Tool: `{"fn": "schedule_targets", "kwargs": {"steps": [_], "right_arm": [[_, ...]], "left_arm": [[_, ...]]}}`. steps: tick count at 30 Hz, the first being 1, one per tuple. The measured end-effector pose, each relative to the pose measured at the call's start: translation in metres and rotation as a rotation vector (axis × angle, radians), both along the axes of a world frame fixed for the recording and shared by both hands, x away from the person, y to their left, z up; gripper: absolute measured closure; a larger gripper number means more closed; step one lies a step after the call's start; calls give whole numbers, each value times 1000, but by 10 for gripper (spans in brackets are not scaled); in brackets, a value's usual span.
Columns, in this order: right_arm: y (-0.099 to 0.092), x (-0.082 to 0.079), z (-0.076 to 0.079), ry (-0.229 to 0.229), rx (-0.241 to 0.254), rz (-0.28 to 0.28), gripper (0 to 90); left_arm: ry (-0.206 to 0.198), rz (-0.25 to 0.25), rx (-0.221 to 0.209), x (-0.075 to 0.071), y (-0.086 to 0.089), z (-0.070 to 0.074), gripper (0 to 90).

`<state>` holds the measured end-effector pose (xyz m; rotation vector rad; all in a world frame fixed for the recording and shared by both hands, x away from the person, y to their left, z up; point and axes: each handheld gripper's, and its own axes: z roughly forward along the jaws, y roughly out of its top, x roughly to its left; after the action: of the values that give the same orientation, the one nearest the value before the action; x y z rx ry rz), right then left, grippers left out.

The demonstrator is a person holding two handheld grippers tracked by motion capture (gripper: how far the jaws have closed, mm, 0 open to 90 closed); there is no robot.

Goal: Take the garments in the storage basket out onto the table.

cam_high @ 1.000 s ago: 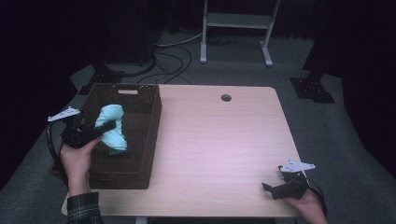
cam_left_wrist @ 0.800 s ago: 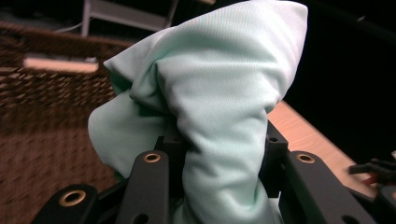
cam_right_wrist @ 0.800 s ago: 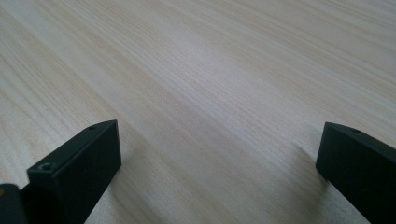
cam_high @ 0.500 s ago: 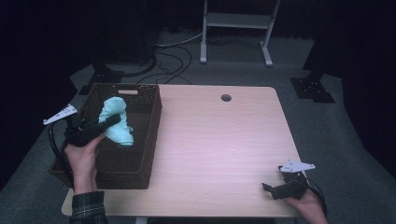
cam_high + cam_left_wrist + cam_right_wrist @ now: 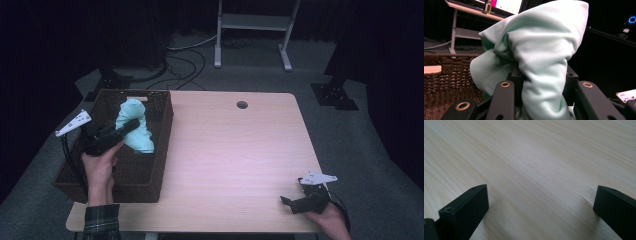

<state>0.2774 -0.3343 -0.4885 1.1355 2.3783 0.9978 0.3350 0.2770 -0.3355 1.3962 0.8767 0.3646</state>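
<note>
Left gripper view shows the left hand-held gripper clenched on a pale mint-green soft knit cloth, its two black jaws pressed against a gathered neck of fabric that bulges up and over them in loose folds. From the high view, that left hand-held gripper holds the cloth lifted above the dark brown woven wicker basket, which sits at about nine o'clock on the light wood-grain worktop; the hanging end of the cloth trails down toward the basket's interior at the gripper's three o'clock side.

The cloth looks light, limp and easily bunched. It should not slip much, yet it will droop, swing and could snag on the rough wicker rim. A pinch on a thick gathered fold, as here, seems the surest hold; a single thin edge would likely pull free.

At about five o'clock on the worktop the right hand-held gripper rests low near the worktop's front edge, jaws spread wide with nothing between them, bare wood visible in the gap in the right gripper view.
</note>
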Motion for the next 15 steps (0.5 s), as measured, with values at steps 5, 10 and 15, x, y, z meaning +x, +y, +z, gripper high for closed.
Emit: {"fn": "schedule_targets", "kwargs": {"steps": [5,10,15], "right_arm": [[0,0,0,0,0,0,0],[0,0,0,1,0,0,0],[0,0,0,0,1,0,0]], "left_arm": [[-20,-8,26,-2,-14,5,647],[-33,-14,33,-3,-24,8,647],[-46,-32,30,-3,-33,10,647]]}}
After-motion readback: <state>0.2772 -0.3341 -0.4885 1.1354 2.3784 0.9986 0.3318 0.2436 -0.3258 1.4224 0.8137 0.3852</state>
